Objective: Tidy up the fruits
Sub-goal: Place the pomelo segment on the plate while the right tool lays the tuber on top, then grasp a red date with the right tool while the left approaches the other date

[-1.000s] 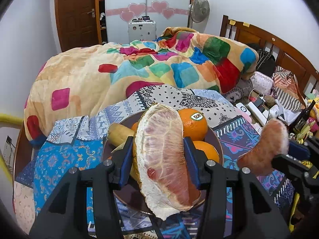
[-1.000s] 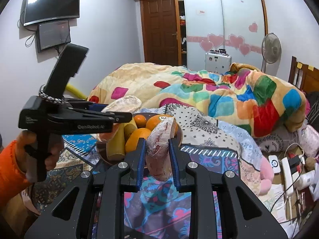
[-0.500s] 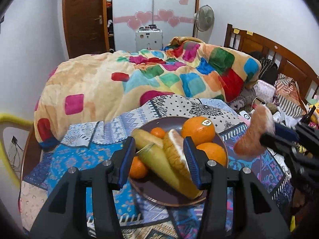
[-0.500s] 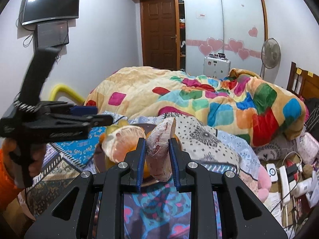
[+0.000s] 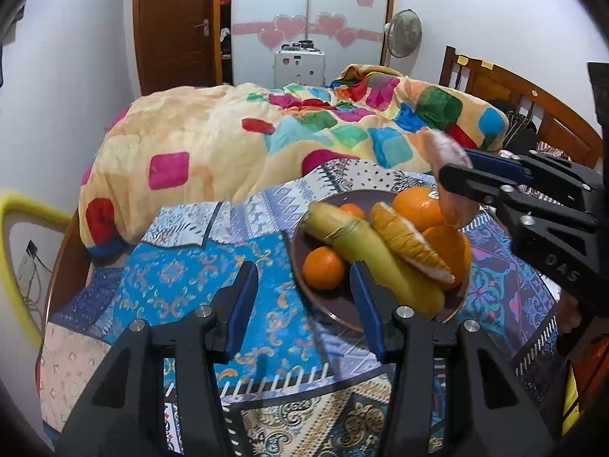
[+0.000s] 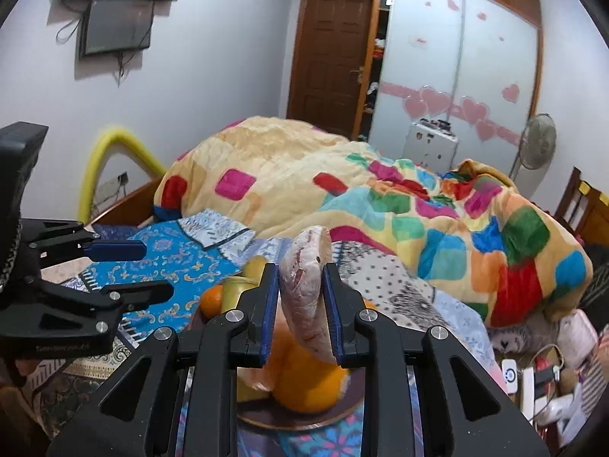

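Note:
A dark round plate on the patterned cloth holds several oranges, two bananas and a peeled pomelo segment. My left gripper is open and empty, just left of the plate's near rim. My right gripper is shut on a second pomelo segment and holds it above the plate. It also shows in the left wrist view, over the far oranges.
The plate sits on a blue patterned cloth over a round table. A bed with a colourful patchwork blanket lies behind. Cluttered chargers and cables lie to the right. A yellow tube curves at the left.
My left gripper let go of its pomelo segment onto the plate, opened and drew back to the left. My right gripper carried its segment over the plate.

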{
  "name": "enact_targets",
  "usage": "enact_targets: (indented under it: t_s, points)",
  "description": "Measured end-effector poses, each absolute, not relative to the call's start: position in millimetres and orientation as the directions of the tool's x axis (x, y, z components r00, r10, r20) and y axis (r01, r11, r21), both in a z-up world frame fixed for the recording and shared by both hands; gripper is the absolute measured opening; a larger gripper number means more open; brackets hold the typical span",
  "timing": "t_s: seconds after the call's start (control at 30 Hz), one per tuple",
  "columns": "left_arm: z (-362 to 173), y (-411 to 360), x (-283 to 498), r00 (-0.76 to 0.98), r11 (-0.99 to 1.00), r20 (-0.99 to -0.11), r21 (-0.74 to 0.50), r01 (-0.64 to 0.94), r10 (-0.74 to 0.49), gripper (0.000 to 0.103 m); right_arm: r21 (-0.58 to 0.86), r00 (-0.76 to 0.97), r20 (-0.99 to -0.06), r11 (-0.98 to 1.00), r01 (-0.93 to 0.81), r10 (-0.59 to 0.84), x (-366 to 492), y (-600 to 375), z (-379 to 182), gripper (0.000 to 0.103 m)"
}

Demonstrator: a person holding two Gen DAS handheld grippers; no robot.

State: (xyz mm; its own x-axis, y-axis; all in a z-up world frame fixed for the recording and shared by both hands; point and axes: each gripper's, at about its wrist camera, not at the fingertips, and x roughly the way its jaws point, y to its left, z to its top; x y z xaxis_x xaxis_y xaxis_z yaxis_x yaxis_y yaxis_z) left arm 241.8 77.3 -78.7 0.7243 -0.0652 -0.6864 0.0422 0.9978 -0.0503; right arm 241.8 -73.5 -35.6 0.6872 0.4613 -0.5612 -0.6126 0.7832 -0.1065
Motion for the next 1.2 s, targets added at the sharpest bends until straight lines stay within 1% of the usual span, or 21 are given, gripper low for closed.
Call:
enact_targets:
  t_s: [0.17, 0.23, 0.33, 0.47, 0.73, 0.87, 1.0, 1.07, 1.2]
  points:
    - [-85, 89, 237, 0.721, 0.998, -0.69, -0.063, 0.028, -0.064, 0.05, -0.09, 0.629, -0.632, 0.763, -0.641, 0.454, 251, -57, -55, 0.025]
    - [-86, 91, 234, 0.72, 0.998, -0.691, -0.064, 0.026, -0.063, 0.05, -0.098, 0.631, -0.643, 0.771, -0.63, 0.434, 252, -55, -60, 0.034]
    - [-85, 91, 232, 0.719, 0.998, -0.692, -0.065, 0.022, -0.061, 0.05, -0.077, 0.623, -0.645, 0.774, -0.629, 0.442, 249, -59, -57, 0.035]
    - [-80, 88, 226, 0.723, 0.997, -0.688, -0.073, 0.02, -0.064, 0.05, -0.059, 0.634, -0.623, 0.781, -0.622, 0.458, 237, -70, -45, 0.037]
    - [-62, 65, 197, 0.742, 0.997, -0.665, -0.071, 0.043, -0.08, 0.051, -0.031, 0.656, -0.592, 0.8, -0.599, 0.468, 194, -106, -27, 0.039]
    - [-55, 53, 176, 0.758, 0.997, -0.647, -0.061, 0.051, -0.078, 0.058, 0.0, 0.65, -0.591, 0.805, -0.593, 0.478, 175, -120, -28, 0.039]
    - [-54, 42, 156, 0.758, 0.997, -0.648, -0.05, 0.058, -0.076, 0.06, 0.015, 0.643, -0.596, 0.807, -0.59, 0.481, 155, -130, -35, 0.039]
    - [-56, 39, 146, 0.755, 0.996, -0.65, -0.061, 0.058, -0.084, 0.064, 0.02, 0.637, -0.603, 0.807, -0.59, 0.48, 145, -133, -41, 0.039]
    - [-66, 35, 129, 0.74, 0.995, -0.665, -0.08, 0.056, -0.096, 0.066, 0.04, 0.617, -0.621, 0.806, -0.591, 0.483, 129, -140, -57, 0.04]
